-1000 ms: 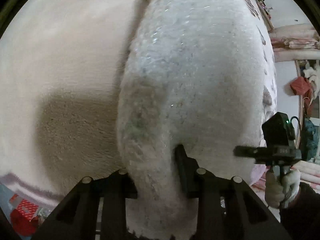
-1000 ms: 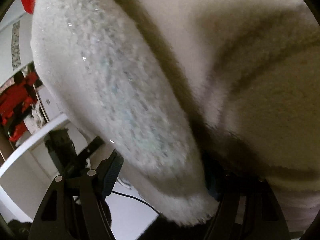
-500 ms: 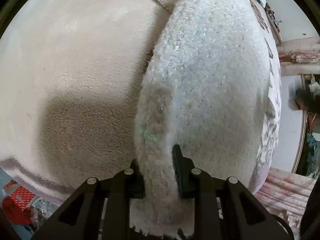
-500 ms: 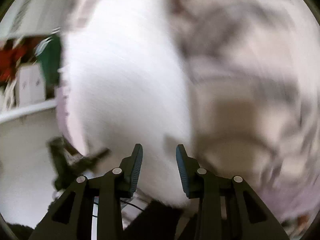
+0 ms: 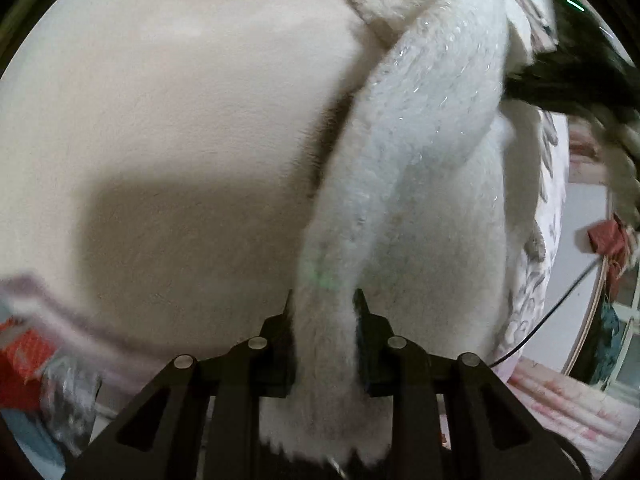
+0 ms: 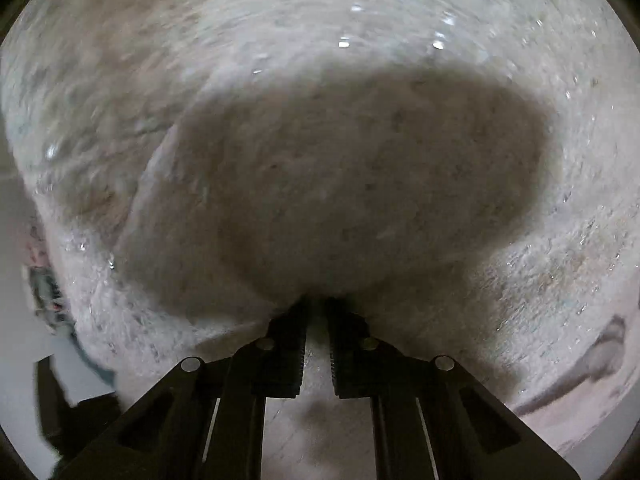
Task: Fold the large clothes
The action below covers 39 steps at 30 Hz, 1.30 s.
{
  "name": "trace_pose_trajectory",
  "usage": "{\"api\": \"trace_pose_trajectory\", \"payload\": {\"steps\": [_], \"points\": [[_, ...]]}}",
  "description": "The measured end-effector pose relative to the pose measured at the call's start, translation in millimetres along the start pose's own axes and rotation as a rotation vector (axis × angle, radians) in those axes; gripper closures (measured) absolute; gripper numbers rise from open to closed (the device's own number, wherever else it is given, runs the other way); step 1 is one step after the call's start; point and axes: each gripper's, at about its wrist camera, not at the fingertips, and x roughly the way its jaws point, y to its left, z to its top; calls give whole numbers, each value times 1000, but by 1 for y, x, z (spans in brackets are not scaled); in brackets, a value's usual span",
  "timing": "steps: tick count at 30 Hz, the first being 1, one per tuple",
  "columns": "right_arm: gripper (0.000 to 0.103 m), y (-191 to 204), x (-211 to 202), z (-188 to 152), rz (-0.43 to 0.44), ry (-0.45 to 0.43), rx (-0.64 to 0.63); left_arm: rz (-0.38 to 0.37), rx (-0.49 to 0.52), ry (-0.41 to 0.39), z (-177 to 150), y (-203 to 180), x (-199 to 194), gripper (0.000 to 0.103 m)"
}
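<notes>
A large fluffy white garment with glittery threads [image 5: 420, 152] lies over a cream fleece surface [image 5: 168, 120]. My left gripper [image 5: 323, 312] is shut on a fold of the garment's edge, which runs up between the jaws. The right gripper shows as a dark blurred shape at the upper right of the left wrist view [image 5: 568, 80]. In the right wrist view the garment [image 6: 320, 160] fills the frame. My right gripper [image 6: 317, 312] has its jaws nearly together and pressed against the fabric; whether any fabric is pinched between them is hidden.
A patterned bedsheet edge [image 5: 536, 288] runs along the right. Red and grey clutter [image 5: 36, 364] sits at the lower left. A cable [image 5: 560, 304] and a doorway [image 5: 612, 320] lie to the right.
The right gripper let go of the garment edge, swung across, and now presses into the fabric with jaws narrowed. The left gripper has closed tighter on its fold.
</notes>
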Motion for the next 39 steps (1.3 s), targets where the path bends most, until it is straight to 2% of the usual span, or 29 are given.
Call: {"api": "trace_pose_trajectory", "payload": {"steps": [2, 4, 6, 8, 10, 11, 12, 13, 15, 16, 18, 19, 20, 21, 24, 27, 31, 32, 33, 35, 37, 38, 39], "points": [[92, -5, -34, -16, 55, -39, 1, 31, -13, -33, -4, -4, -31, 78], [90, -15, -69, -35, 98, -117, 18, 38, -15, -87, -2, -8, -63, 71], [90, -30, -90, -49, 142, -169, 62, 65, -23, -131, 8, -12, -85, 71], [90, -45, -94, -55, 180, -197, 122, 112, 0, -217, 26, -28, -104, 71], [90, -64, -91, -58, 172, -211, 162, 108, 81, -315, 54, -68, -107, 74], [90, -78, -90, -55, 172, -208, 181, 95, 121, -333, 71, -89, -99, 74], [90, -85, -83, -53, 170, -209, 203, 70, 160, -330, 88, -107, -89, 74], [90, -89, -76, -49, 157, -211, 219, 60, 208, -310, 112, -134, -70, 84], [90, -101, -64, -51, 156, -212, 237, 56, 264, -248, 146, -170, -29, 85], [90, -112, -63, -59, 154, -208, 246, 104, 266, -203, 166, -181, -1, 85], [94, -114, -52, -53, 122, -192, 260, 186, 272, -141, 192, -180, 34, 85], [94, -114, -46, -50, 99, -185, 266, 203, 271, -128, 200, -175, 45, 84], [95, -112, -38, -46, 75, -177, 266, 182, 257, -122, 208, -168, 51, 84], [102, -111, -29, -40, 30, -166, 258, 161, 246, -118, 213, -163, 52, 85], [103, -110, -11, -25, 3, -171, 275, 144, 246, -112, 220, -155, 56, 92], [103, -114, -6, -10, 4, -146, 297, 122, 260, -107, 223, -156, 50, 93], [103, -126, -22, -12, 78, -103, 304, 109, 263, -125, 209, -161, 15, 93], [103, -129, -34, -20, 123, -112, 278, 87, 253, -132, 203, -159, -1, 93], [97, -132, -43, -29, 162, -127, 264, 69, 249, -140, 192, -157, -17, 93], [78, -141, -64, -62, 255, -171, 252, 57, 259, -168, 166, -153, -40, 89], [38, -148, -74, -96, 317, -209, 251, 54, 253, -173, 136, -138, -55, 59], [30, -156, -72, -123, 362, -224, 271, 57, 249, -164, 126, -131, -56, 48], [25, -162, -65, -146, 398, -219, 306, 69, 235, -148, 110, -119, -56, 28]]}}
